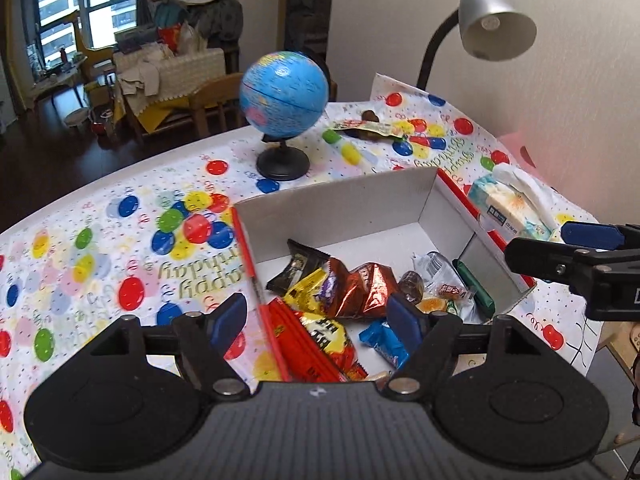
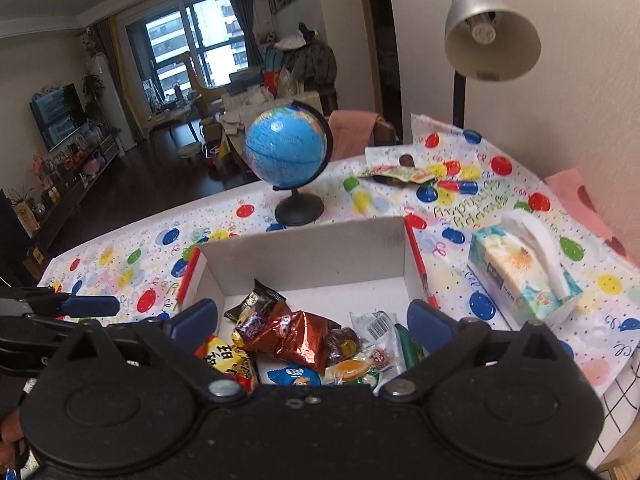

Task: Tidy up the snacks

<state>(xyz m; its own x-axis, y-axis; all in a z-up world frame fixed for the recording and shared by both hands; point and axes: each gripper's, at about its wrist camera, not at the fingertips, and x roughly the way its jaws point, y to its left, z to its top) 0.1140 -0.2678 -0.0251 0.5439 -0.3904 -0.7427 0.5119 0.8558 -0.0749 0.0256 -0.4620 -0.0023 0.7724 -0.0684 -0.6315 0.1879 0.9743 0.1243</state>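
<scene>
A white cardboard box with red edges (image 1: 340,208) (image 2: 312,256) stands on the balloon-print tablecloth and holds several wrapped snacks: a red foil bag (image 1: 360,288) (image 2: 296,336), a red-and-yellow packet (image 1: 320,340) (image 2: 228,356), a blue packet (image 1: 380,340) (image 2: 294,376). More snacks (image 1: 368,128) (image 2: 396,172) lie loose at the far side of the table behind the globe. My left gripper (image 1: 316,322) is open and empty over the box's near left corner. My right gripper (image 2: 314,318) is open and empty over the box's near side; it also shows at the right edge of the left wrist view (image 1: 576,256).
A blue globe on a black stand (image 1: 284,104) (image 2: 290,160) stands behind the box. A tissue pack (image 1: 516,204) (image 2: 524,272) lies right of the box. A silver desk lamp (image 1: 492,20) (image 2: 488,36) hangs over the far right corner by the wall. The table edge runs along the left.
</scene>
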